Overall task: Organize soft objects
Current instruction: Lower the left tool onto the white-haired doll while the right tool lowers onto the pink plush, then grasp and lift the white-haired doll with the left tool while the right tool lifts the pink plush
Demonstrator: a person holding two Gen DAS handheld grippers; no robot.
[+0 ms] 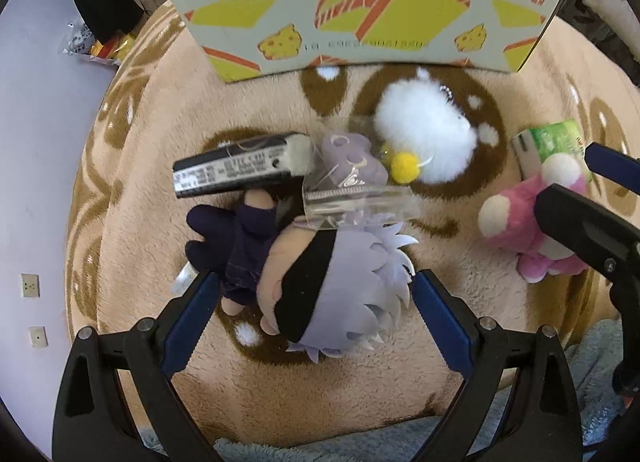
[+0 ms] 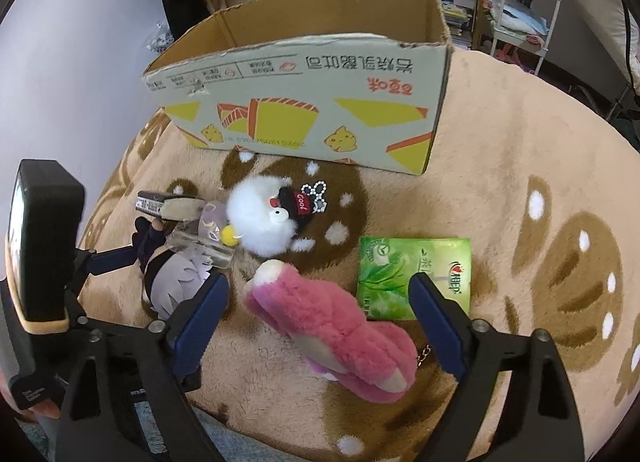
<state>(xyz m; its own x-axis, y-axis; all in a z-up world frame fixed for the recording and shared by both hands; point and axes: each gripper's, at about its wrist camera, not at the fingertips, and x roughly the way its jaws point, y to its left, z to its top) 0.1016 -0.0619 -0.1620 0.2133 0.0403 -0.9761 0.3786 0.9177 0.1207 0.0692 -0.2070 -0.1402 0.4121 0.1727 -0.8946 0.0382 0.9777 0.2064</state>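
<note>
Soft toys: four lie loose on the tan blanket (image 2: 500,166) in front of the cardboard box (image 2: 320,74), none inside it yet as far as can be seen (the box floor is hidden from both cameras).
Doll: the purple-haired doll (image 1: 320,278) lies on its side, head between the left gripper (image 1: 316,314) fingers, which straddle it spread wide and not pressing; I judge this a pre-grasp stance.
Pink plush: the pink plush (image 2: 340,326) lies lengthwise between the right gripper (image 2: 320,318) fingers, clear of both blue pads, so it is unheld; the gap looks sized to close across its body.
Why two at once: each hand hangs over its own toy, probably so both can be lifted to the box together.
White fluffy toy: the white fluffy toy (image 2: 264,218) with a yellow pompom sits between the doll and the box, on the straight path to it.
Clutter by the doll: a small lilac toy in a clear pouch (image 1: 352,182) and a dark barcoded pack (image 1: 236,170) touch the doll's body and may get dragged along.
Green tissue pack: the green tissue pack (image 2: 400,270) lies just beside the right finger, beyond the pink plush, close enough to be nudged.
Box wall: tall, so a lift must clear its rim.
</note>
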